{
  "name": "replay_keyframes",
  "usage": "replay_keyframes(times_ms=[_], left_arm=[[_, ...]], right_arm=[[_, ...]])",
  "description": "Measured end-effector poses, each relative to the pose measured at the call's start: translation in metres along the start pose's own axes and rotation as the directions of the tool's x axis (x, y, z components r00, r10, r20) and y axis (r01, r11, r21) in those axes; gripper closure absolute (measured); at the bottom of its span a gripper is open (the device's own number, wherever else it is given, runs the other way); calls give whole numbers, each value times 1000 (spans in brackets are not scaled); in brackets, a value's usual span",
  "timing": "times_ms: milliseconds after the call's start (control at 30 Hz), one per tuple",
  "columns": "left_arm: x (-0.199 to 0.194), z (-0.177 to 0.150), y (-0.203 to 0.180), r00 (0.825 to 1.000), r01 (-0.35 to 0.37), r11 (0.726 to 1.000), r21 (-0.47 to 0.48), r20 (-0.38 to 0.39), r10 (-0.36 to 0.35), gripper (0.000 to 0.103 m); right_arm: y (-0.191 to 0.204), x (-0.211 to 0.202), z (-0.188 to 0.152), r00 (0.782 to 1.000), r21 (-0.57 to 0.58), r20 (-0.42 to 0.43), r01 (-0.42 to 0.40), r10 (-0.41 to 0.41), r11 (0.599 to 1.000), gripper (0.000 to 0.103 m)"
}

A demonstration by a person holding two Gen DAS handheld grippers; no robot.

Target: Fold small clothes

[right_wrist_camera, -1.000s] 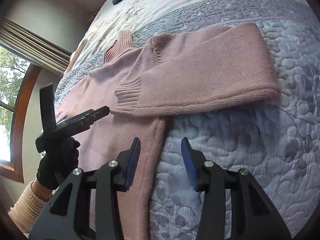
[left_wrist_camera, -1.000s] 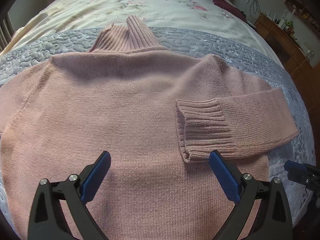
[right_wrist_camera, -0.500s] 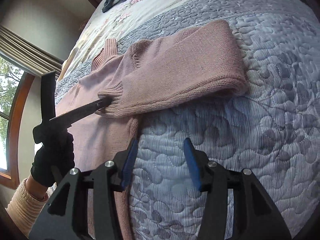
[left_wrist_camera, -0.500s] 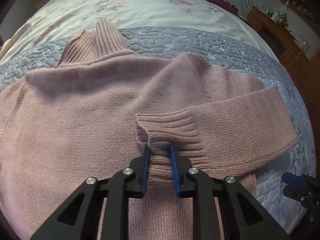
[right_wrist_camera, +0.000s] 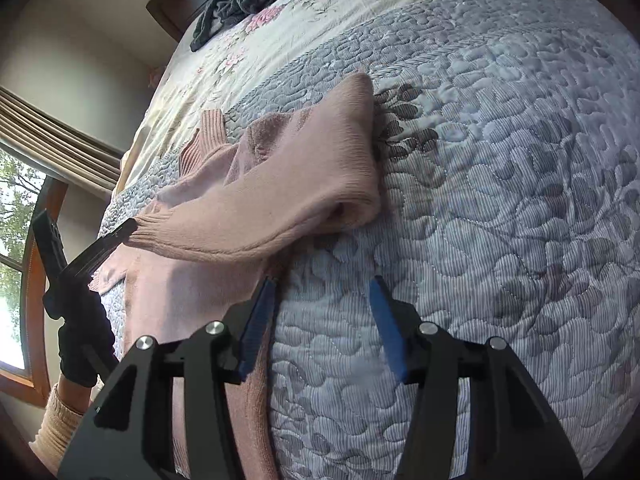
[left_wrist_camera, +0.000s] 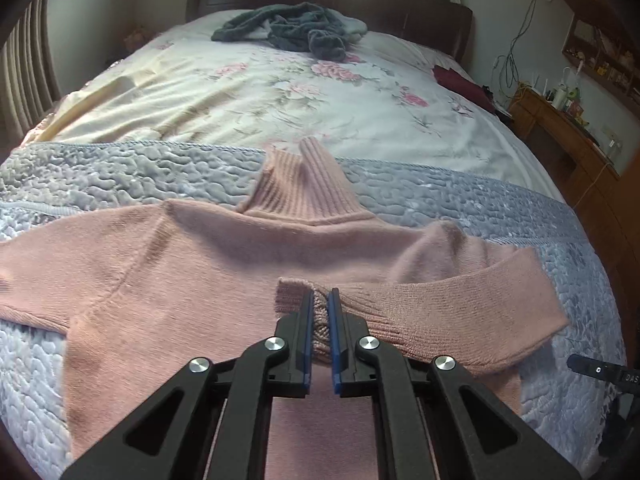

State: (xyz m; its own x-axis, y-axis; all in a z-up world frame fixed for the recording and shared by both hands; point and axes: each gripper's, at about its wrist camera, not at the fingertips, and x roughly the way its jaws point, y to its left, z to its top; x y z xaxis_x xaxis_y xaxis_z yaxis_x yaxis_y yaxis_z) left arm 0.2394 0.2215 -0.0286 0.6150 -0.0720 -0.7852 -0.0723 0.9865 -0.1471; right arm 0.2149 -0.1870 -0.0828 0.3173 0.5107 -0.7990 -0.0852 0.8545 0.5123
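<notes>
Pink knit sweater (left_wrist_camera: pixel 192 280), flat on grey quilt (left_wrist_camera: pixel 120 184); lower hem cut off. Left gripper (left_wrist_camera: pixel 321 312) clamped on ribbed sleeve cuff (left_wrist_camera: pixel 320 316), lifted over body. Right gripper (right_wrist_camera: pixel 322 308) jaws apart above quilt beside sweater's edge.

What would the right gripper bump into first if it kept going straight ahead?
Probably the grey quilt. The right gripper is open and points over bare quilt just right of the pink sweater; the folded sleeve lies a bit left of its line. Depth is hard to judge here.
</notes>
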Motion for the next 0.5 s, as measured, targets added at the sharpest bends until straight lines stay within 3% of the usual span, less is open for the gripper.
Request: replay_keyframes(times_ms=[267, 500], left_arm=[[-4, 9, 83, 990, -137, 989, -50, 17, 138, 97], [10, 3, 130, 980, -200, 975, -93, -5, 200, 97]], right_arm=[[22, 28, 26, 999, 43, 1, -49, 49, 998, 41], [46, 66, 49, 999, 38, -35, -8, 9, 999, 34]])
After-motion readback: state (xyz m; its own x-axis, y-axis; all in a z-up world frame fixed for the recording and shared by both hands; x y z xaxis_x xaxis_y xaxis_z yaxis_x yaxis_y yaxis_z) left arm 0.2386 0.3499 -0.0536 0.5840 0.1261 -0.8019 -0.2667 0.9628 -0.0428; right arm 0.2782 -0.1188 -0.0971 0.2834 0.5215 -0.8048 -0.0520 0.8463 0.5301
